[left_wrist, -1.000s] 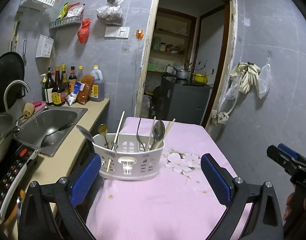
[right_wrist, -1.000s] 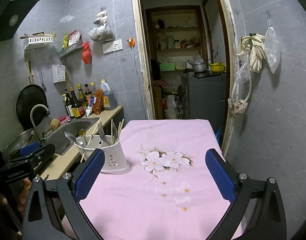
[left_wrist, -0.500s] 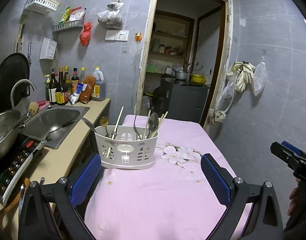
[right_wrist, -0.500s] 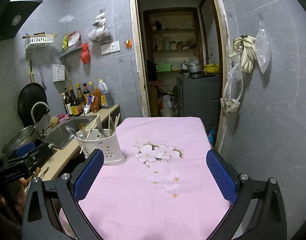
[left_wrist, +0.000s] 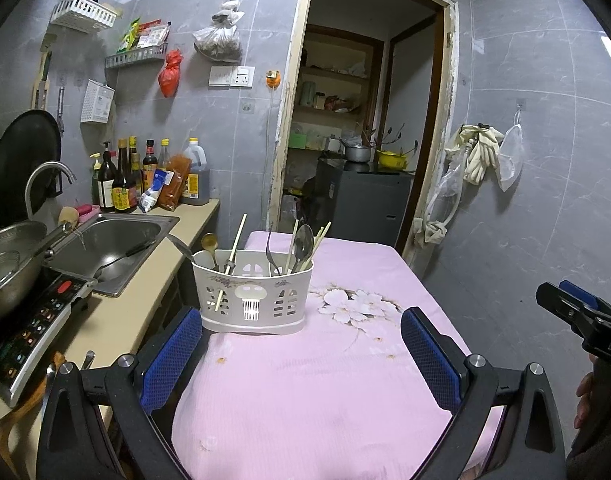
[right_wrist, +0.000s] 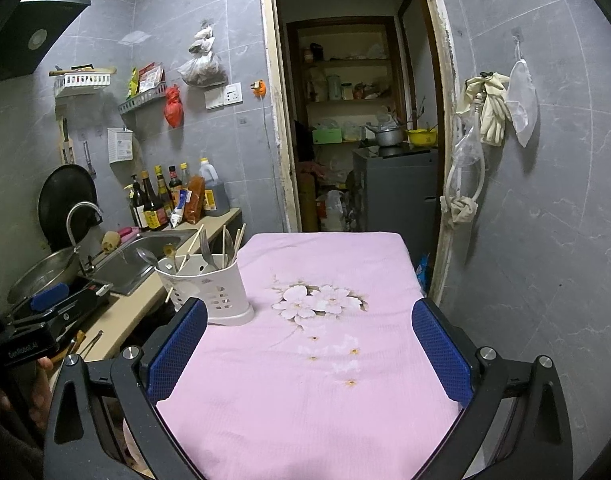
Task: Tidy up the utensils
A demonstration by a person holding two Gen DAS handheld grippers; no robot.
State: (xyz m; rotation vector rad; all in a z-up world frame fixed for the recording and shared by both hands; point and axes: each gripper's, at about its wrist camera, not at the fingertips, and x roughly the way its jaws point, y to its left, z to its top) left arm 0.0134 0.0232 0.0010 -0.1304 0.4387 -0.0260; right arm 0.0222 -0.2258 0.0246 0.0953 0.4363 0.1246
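A white slotted utensil caddy [left_wrist: 252, 296] stands on the left side of the pink tablecloth [left_wrist: 325, 380], holding spoons, a fork and chopsticks [left_wrist: 233, 246]. In the right wrist view the caddy [right_wrist: 209, 290] sits at the table's left edge. My left gripper [left_wrist: 305, 354] hangs open, well back from the caddy, nothing between its blue pads. My right gripper [right_wrist: 309, 354] is open over the near part of the cloth, empty too. The right gripper also shows from the side at the left view's right edge [left_wrist: 577, 316], held by a hand.
A counter [left_wrist: 125, 320] runs along the table's left with a steel sink [left_wrist: 105, 244], an induction cooker [left_wrist: 29, 332] and sauce bottles [left_wrist: 125, 184]. A doorway [right_wrist: 357, 140] opens beyond the table. Grey tiled wall with hanging gloves [right_wrist: 489, 108] closes the right side.
Both grippers have drawn back and up from the table, so the caddy looks farther away. Both stayed open and empty.
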